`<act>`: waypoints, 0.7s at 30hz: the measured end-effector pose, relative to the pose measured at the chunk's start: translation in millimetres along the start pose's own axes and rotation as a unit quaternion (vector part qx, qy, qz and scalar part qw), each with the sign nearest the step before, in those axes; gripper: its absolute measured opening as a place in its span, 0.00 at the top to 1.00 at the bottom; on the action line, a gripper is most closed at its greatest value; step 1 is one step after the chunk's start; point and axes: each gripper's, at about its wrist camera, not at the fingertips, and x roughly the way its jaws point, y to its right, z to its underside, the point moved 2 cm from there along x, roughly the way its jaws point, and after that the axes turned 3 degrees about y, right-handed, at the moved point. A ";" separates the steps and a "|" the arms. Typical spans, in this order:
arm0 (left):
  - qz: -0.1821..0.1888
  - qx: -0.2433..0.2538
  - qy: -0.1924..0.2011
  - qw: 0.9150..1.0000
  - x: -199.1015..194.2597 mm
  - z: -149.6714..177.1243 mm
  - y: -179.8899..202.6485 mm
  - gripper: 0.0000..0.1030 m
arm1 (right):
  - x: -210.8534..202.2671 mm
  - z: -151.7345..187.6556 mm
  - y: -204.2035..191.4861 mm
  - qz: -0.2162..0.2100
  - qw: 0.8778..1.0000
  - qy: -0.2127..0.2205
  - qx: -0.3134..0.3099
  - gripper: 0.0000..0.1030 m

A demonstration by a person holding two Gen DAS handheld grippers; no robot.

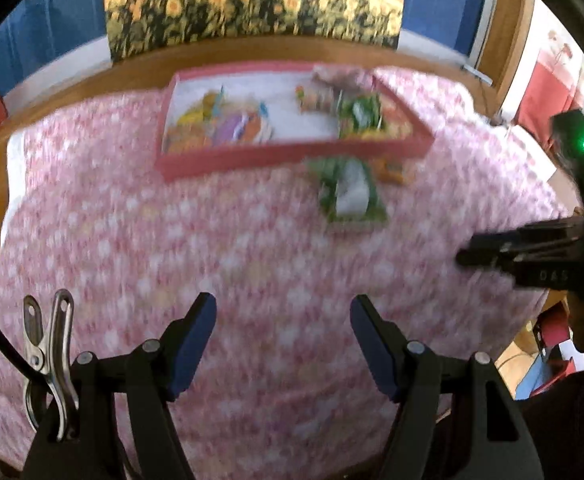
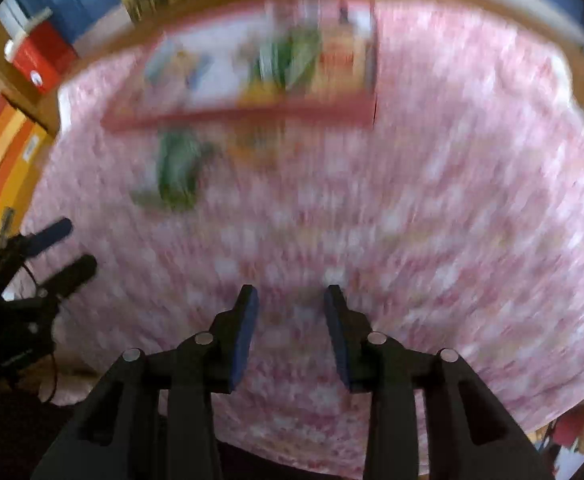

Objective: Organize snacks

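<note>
Nearest to us, we are holding the left gripper (image 1: 283, 312) above the pink-and-white patterned cloth (image 1: 212, 240), its blue-padded fingers (image 1: 196, 344) spread wide with nothing between them. A metal clip (image 1: 48, 344) is hanging on the gripper's frame at its left side. We are holding the right gripper (image 2: 291, 300) over the same cloth (image 2: 431, 200) too, its fingers (image 2: 246, 332) parted by a narrower gap and gripping nothing; only cloth is showing between the pads. In the left wrist view the right gripper (image 1: 491, 258) is reaching in from the right edge, seen side-on, so from there we cannot tell how far it is open. In the right wrist view the left gripper (image 2: 64, 252) is showing at the left edge with its two fingers apart.

Farther out, well ahead of both pairs of fingers, a green snack packet (image 1: 349, 192) is lying flat on the cloth, ahead and a little right of the left fingers, ahead and to the left of the right ones (image 2: 178, 168). Just beside it, toward the tray, a small orange snack (image 1: 391, 172) is lying on the cloth; blur is hiding its details. Beyond these, the red tray (image 1: 292, 156) is sitting on the cloth, holding colourful snacks (image 1: 220, 124) at its left end and green and yellow packets (image 1: 365, 114) at its right. Both views are motion-blurred, the right one heavily. Behind the tray a sunflower picture (image 1: 252, 12) is standing against a blue wall (image 1: 52, 36).
</note>
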 end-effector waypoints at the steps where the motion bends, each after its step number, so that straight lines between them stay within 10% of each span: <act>1: 0.005 -0.012 -0.017 1.000 4.9 6.8 -2.8 0.29 | -0.2 3.3 -1.9 -0.002 1.000 -0.003 -0.007 0.53; 6: 0.031 -0.032 -0.002 0.999 3.3 17.6 -6.3 0.18 | -5.5 19.0 -25.5 0.059 0.993 0.015 -0.096 0.50; 12: 0.067 -0.031 -0.010 0.997 8.3 16.7 -4.8 0.01 | -9.0 18.9 -19.2 0.029 0.997 0.014 -0.073 0.46; 21: 0.052 -0.008 -0.037 0.998 7.0 4.9 5.3 0.03 | -5.5 14.0 -13.4 -0.003 0.999 0.011 -0.048 0.42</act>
